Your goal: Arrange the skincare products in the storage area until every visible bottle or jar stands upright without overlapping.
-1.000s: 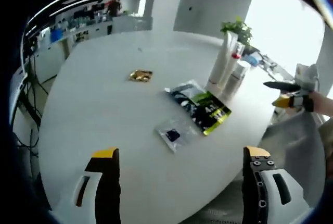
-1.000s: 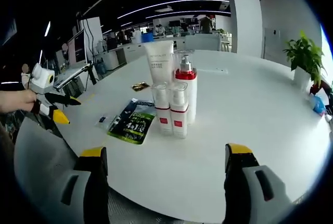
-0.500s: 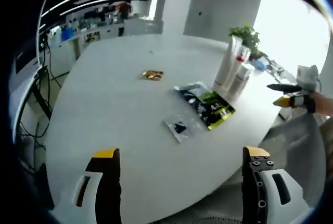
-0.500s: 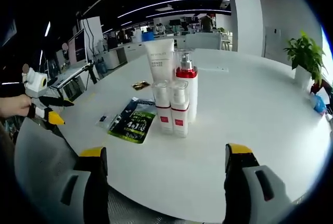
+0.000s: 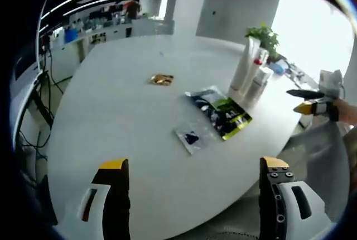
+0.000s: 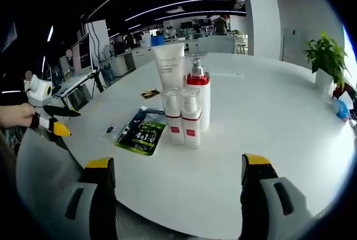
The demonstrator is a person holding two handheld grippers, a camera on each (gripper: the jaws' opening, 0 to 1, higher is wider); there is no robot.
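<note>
A large round white table (image 6: pixel 290 139) with a smooth, faintly glossy top carries everything. Near its middle in the right gripper view stands a tight cluster of skincare products, all upright: a tall white squeeze tube (image 6: pixel 169 67) resting on its cap, a clear pump bottle (image 6: pixel 198 97) with a red collar and white body, and two small clear-capped bottles (image 6: pixel 183 118) with white bodies and red label bands, set side by side in front. They appear to touch or nearly touch, yet none leans on or covers another. Judged from this, the standing-up work looks finished or very nearly so.

Beside the cluster lies a flat, shiny dark sachet (image 6: pixel 139 132) with a green patch, then a smaller clear packet (image 5: pixel 190 138) with a dark square inside, and farther off a small crinkled gold wrapper (image 5: pixel 162 79). Whether these flat items count as targets is unclear.

The left gripper (image 5: pixel 194 204) and right gripper (image 6: pixel 177 201), black with yellow tips, both hang over the table's near edge with jaws spread wide, holding nothing.
</note>
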